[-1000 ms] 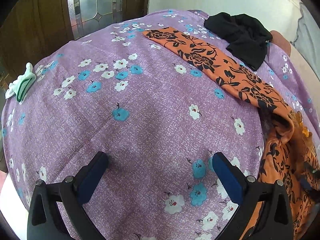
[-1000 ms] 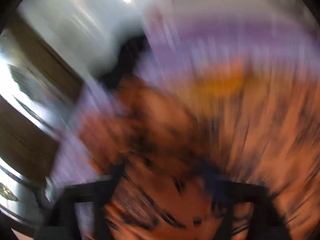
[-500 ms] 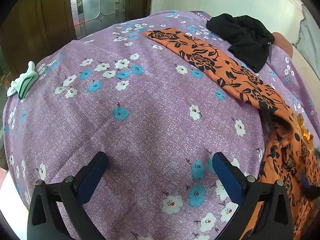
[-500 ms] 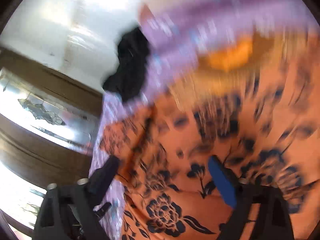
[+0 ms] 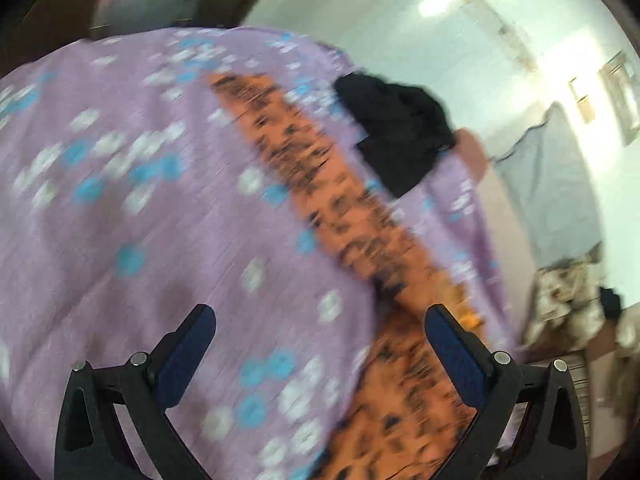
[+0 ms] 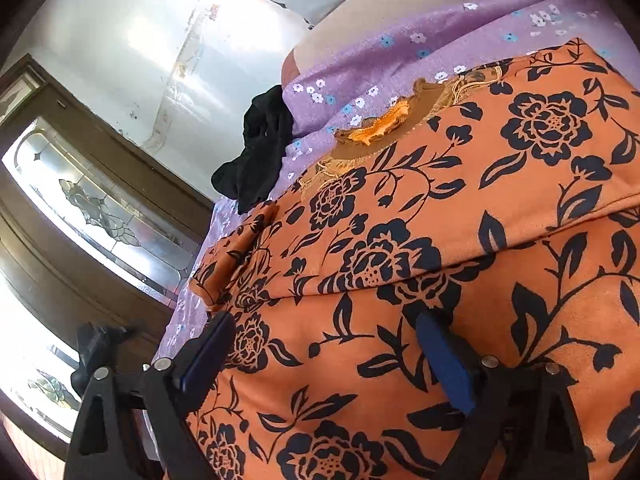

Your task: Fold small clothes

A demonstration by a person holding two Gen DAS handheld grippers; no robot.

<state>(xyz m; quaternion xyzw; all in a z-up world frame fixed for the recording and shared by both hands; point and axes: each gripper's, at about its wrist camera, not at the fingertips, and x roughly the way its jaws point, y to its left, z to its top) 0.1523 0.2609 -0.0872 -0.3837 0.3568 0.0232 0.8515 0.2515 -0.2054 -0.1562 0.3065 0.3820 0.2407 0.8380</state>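
An orange garment with black flowers [image 6: 420,240] lies on the purple flowered bed sheet [image 6: 360,68]; part of it is folded over itself, and a gold embroidered neckline shows at its far edge. My right gripper [image 6: 324,344] is open and empty, just above the garment. In the blurred left wrist view the same garment [image 5: 320,184] runs as a long strip across the sheet [image 5: 140,220] toward the lower right. My left gripper [image 5: 320,332] is open and empty, above the sheet at the garment's edge.
A crumpled black garment [image 5: 400,128] lies at the far edge of the bed and also shows in the right wrist view [image 6: 260,144]. A white wall [image 5: 400,20], a wooden glass-panelled door [image 6: 100,208] and patterned cloth [image 5: 564,304] beside the bed surround it.
My left gripper has swung quickly to the right, so its view is now blurred and faces the wall side. My right gripper's view has settled and sharpened over the orange garment.
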